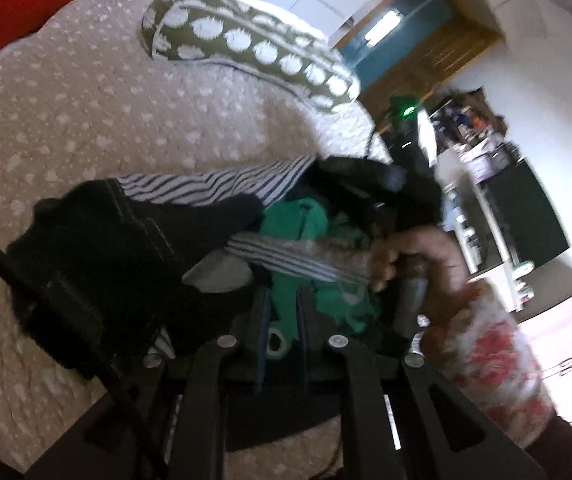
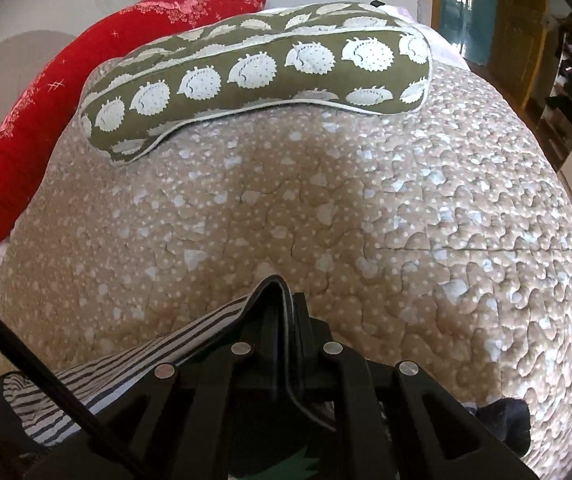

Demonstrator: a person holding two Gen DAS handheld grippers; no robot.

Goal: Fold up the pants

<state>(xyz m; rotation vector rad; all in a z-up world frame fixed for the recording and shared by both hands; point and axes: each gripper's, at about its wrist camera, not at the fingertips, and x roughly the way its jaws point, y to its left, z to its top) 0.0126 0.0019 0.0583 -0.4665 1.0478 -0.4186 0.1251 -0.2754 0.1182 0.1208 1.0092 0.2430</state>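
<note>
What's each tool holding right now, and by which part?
The right tool is shut on a folded edge of the striped pants. The left tool sits over a clothes pile; its grip cannot be told.

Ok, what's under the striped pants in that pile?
In the left wrist view the striped pants lie over a green garment and beside black clothing, all on the beige quilt. What lies deeper in the pile is covered. The right claw pinches a striped edge.
</note>
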